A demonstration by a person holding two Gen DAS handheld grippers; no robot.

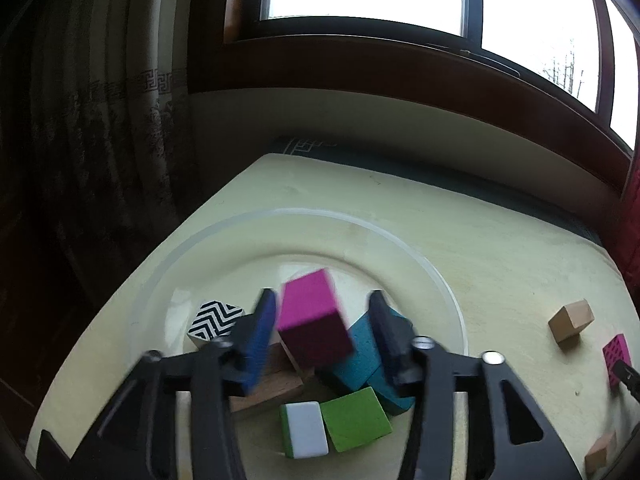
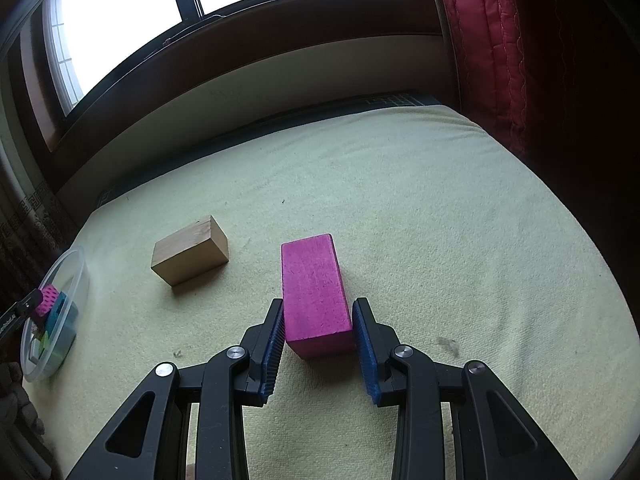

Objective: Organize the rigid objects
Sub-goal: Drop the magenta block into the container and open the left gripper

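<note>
Lying on the yellow cloth (image 2: 420,208), a magenta block (image 2: 314,292) is bracketed by the right gripper (image 2: 318,344), jaws parted, not yet clenched. Stiff, likely light wood, it suits a long-side grip. Over the bowl (image 1: 400,240), the left gripper (image 1: 324,332) is released around another block (image 1: 312,320).

blurred magenta block (image 1: 312,316), wooden block (image 1: 600,454) edge-cropped

Pale green cloth-covered surface (image 2: 440,220), clear bowl (image 2: 76,280), wooden block (image 2: 190,250), magenta block (image 2: 314,292)
</note>
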